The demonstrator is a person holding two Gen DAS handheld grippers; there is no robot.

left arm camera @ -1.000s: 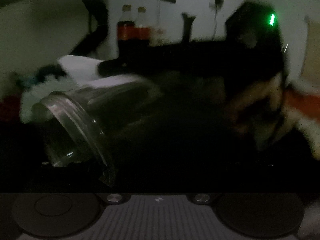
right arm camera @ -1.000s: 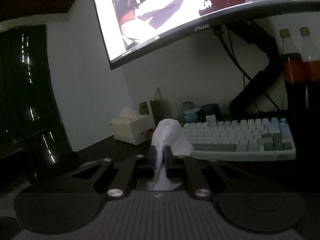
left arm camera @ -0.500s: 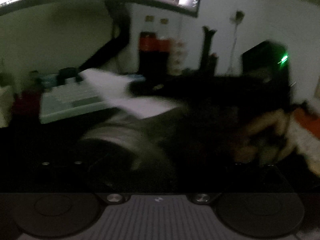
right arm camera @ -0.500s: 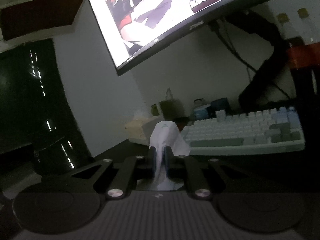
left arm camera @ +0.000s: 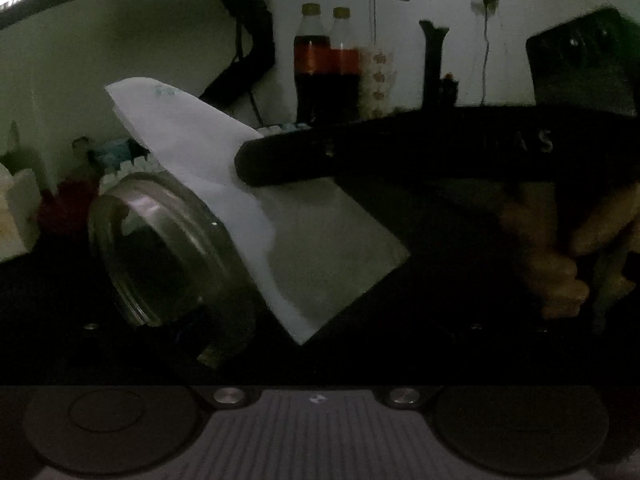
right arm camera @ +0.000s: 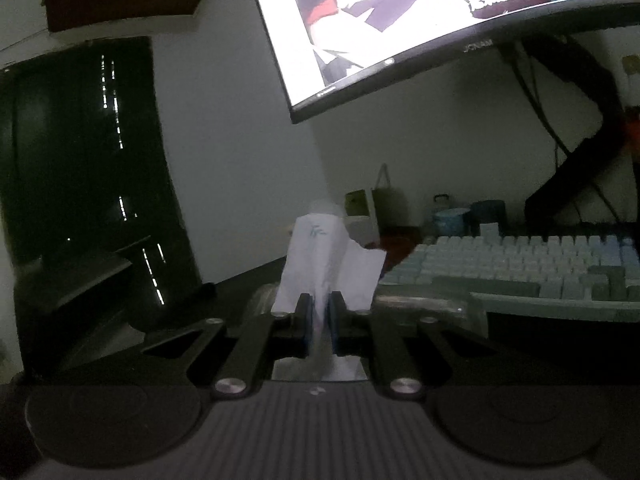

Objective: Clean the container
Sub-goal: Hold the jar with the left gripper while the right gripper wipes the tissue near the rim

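A clear glass jar (left arm camera: pixel 160 256) lies tilted in my left gripper (left arm camera: pixel 224 320), its open mouth turned to the left. The left fingers are too dark to make out. My right gripper (right arm camera: pixel 319 312) is shut on a white tissue (right arm camera: pixel 326 264). In the left wrist view the right gripper's black fingers (left arm camera: pixel 320 152) come in from the right and hold the tissue (left arm camera: pixel 280 216) against the jar's side. The jar's rim also shows just past the right fingertips (right arm camera: pixel 264 296).
A pale green keyboard (right arm camera: pixel 540 272) lies on the dark desk under a curved monitor (right arm camera: pixel 440 20). Two cola bottles (left arm camera: pixel 328 68) stand at the back. A tissue box (left arm camera: pixel 12 208) sits at the far left. A person's hand (left arm camera: pixel 560 248) grips the right tool.
The right gripper with the tissue has moved in from the right until the tissue lies on the jar. The jar has swung in the left wrist view; its mouth still faces left.
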